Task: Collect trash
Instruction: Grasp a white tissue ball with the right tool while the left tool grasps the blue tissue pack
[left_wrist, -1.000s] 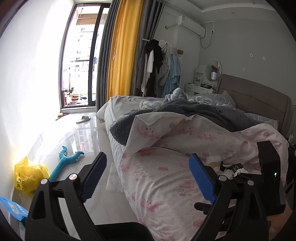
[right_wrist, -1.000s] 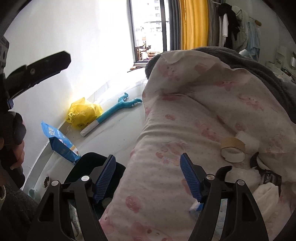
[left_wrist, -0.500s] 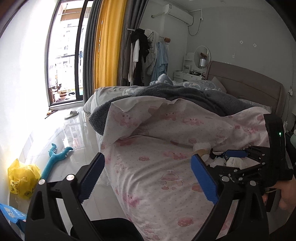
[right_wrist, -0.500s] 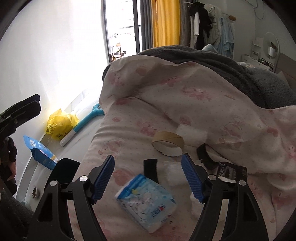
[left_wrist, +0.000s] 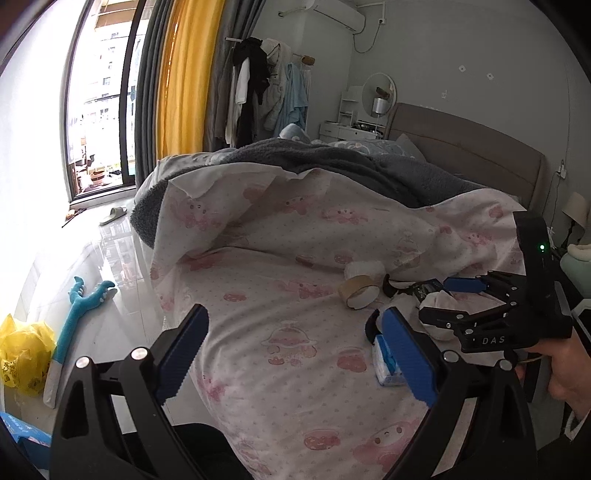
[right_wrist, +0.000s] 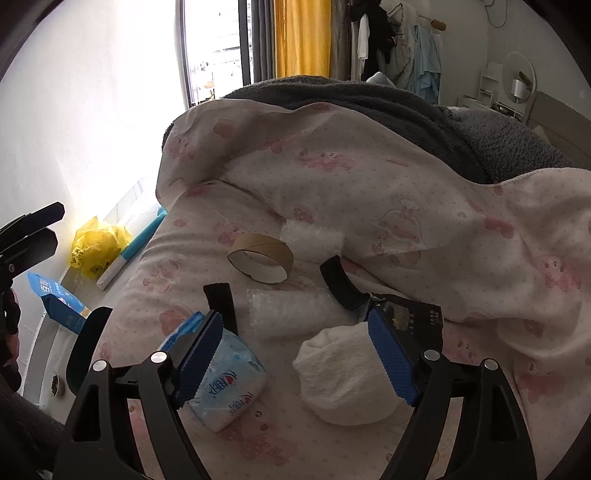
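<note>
1. Left wrist view: you are holding the left gripper (left_wrist: 295, 354) with its jaws spread wide and nothing between them, hovering over the pink bedsheet (left_wrist: 280, 295). The trash is lying to its right on the bed: the cardboard tape core (left_wrist: 359, 293), with the blue tissue pack (left_wrist: 386, 363) half hidden behind your right-hand finger. The right gripper (left_wrist: 452, 299) is reaching in beside the pile, so you are risking a knock between the two tools if both close in together.

2. Right wrist view: you are holding the right gripper (right_wrist: 295, 354) released, jaws wide, straddling a white cloth bundle (right_wrist: 343, 373), a bubble-wrap piece (right_wrist: 291, 310) and the tissue pack (right_wrist: 225, 380).
   - Closing here, you are risking pinching loose sheet along with the trash, or nudging the light wrap away.
   - The dark packet (right_wrist: 413, 314) is partly hidden by the right finger; its print is too small to read.
   - The black strap pieces (right_wrist: 341, 282) are partly tucked under the quilt fold, so their extent is unclear.
   - No bin is clearly identifiable; a black shape is cut off at lower left.
</note>
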